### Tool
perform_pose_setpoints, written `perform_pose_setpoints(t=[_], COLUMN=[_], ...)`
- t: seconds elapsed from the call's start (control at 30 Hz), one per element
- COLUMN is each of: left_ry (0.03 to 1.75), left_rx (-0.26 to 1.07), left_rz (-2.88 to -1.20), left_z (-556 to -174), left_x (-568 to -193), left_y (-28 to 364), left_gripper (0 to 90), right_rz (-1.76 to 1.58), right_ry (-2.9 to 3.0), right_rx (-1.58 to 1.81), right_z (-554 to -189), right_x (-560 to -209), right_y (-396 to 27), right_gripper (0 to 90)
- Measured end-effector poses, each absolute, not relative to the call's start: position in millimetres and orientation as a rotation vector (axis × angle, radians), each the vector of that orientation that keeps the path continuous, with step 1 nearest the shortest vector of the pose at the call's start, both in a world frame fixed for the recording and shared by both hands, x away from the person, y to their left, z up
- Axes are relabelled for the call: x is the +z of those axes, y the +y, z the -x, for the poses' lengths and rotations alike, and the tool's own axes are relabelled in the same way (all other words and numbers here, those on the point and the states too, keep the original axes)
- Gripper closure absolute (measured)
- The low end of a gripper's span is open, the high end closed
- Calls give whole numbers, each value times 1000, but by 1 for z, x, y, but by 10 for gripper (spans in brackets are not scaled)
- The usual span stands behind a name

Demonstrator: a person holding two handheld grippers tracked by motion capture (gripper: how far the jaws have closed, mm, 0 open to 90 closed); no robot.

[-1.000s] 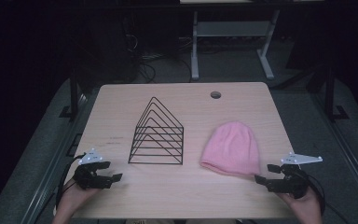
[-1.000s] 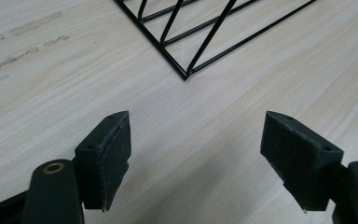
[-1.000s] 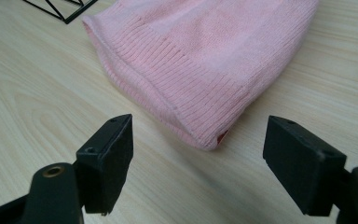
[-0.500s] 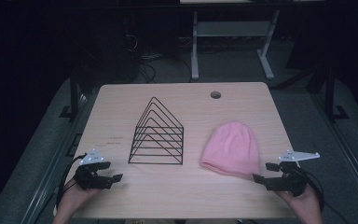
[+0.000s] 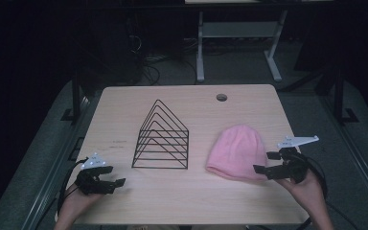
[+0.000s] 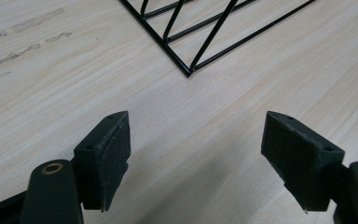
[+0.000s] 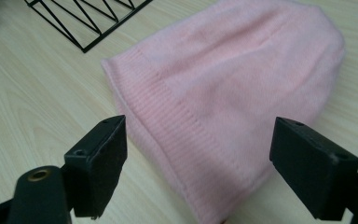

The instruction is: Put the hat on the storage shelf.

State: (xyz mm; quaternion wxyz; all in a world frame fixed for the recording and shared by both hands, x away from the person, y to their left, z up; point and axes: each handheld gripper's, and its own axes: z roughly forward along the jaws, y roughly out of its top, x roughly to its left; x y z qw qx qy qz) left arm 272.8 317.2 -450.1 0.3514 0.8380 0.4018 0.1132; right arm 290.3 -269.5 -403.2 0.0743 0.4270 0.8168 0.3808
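Note:
A pink knit hat (image 5: pixel 238 152) lies flat on the wooden table (image 5: pixel 191 196), right of a black wire rack (image 5: pixel 162 137). My right gripper (image 5: pixel 263 167) hovers at the hat's right edge, lifted a little off the table. Its jaws have just been opening and now stand wide, with nothing pressed between them. In the right gripper view the hat (image 7: pixel 233 93) spreads out just beyond the pads (image 7: pixel 103 161), ribbed brim toward the left pad. My left gripper (image 5: pixel 117 184) rests open near the table's front left corner. The rack's corner (image 6: pixel 189 70) lies ahead of it.
A round cable hole (image 5: pixel 222 97) sits near the table's far edge. Behind the table stand a white metal frame (image 5: pixel 239 43) and cables on dark floor. Faint smudges (image 6: pixel 23 37) mark the tabletop left of the rack.
My right gripper has risen and shifted slightly toward the hat, its jaws spread a bit wider. The left gripper, hat and rack have not moved.

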Motion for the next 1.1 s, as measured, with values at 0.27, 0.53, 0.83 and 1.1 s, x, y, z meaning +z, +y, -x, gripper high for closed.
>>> perform_pose_setpoints(t=[0.27, 0.53, 0.83, 1.1], left_ry=[1049, 1054, 1043, 1047], left_rx=[286, 280, 283, 286], left_rz=[-2154, -2161, -2164, -2163], left_z=[-272, -273, -274, -274], left_x=[-451, -452, -451, -451], left_y=[317, 316, 316, 315], left_gripper=[241, 241, 241, 241], right_rz=[-1291, -1350, -1374, -1376], right_ry=[2497, 2523, 2544, 2587], right_rx=[1131, 1092, 1069, 995], right_z=[-317, -350, -377, -403], right_x=[-394, -396, -394, -394], right_y=[-264, -269, -270, -260], right_gripper=[189, 191, 196, 203])
